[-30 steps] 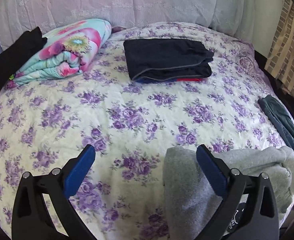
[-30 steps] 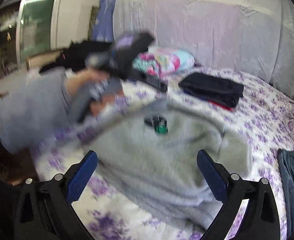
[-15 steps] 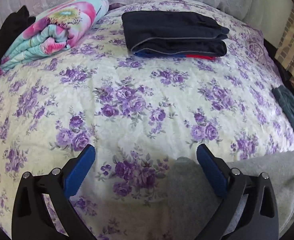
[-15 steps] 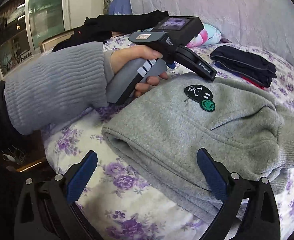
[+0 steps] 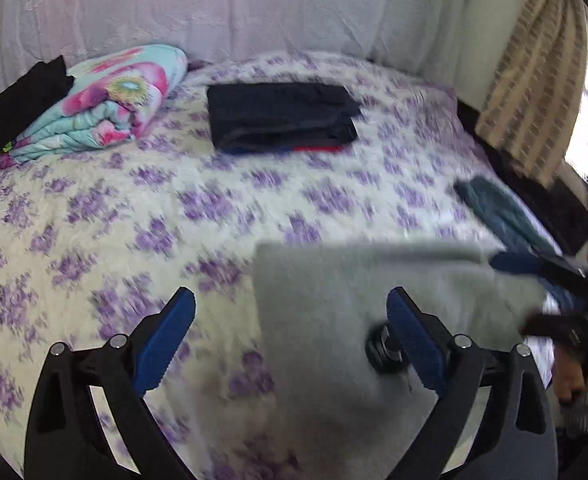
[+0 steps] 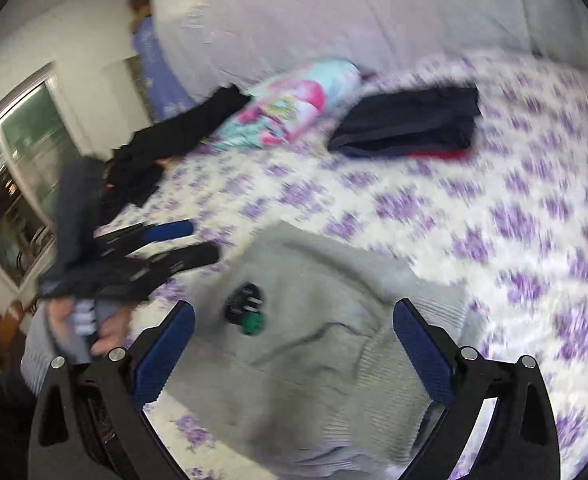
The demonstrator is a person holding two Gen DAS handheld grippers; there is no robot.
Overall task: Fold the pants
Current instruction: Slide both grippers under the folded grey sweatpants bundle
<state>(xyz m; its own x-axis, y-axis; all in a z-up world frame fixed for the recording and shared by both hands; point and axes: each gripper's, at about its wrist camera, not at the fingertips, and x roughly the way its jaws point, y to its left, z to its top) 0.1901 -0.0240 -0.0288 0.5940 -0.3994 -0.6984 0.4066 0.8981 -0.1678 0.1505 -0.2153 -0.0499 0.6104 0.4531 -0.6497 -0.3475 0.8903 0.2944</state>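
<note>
Grey sweatpants [image 5: 334,320] with a round black and green patch [image 6: 247,310] lie bunched on the purple-flowered bedspread [image 5: 173,208] near its front edge; they also show in the right wrist view [image 6: 326,360]. My left gripper [image 5: 289,340] is open and empty, hovering over the pants' left edge. My right gripper [image 6: 294,352] is open and empty above the pants. The left gripper appears at the left of the right wrist view [image 6: 161,240], and the right gripper at the right of the left wrist view [image 5: 534,268]. Both views are motion-blurred.
A folded dark navy garment [image 5: 281,118] lies at the back of the bed. A rolled floral blanket [image 5: 105,104] and black clothes [image 5: 17,96] sit at the back left. A teal garment [image 5: 502,212] lies at the right edge. A padded headboard [image 5: 253,8] stands behind.
Both grippers have pulled back and swung, so the views are blurred. The grey pants now lie flatter with a straight top edge. Both grippers stay open.
</note>
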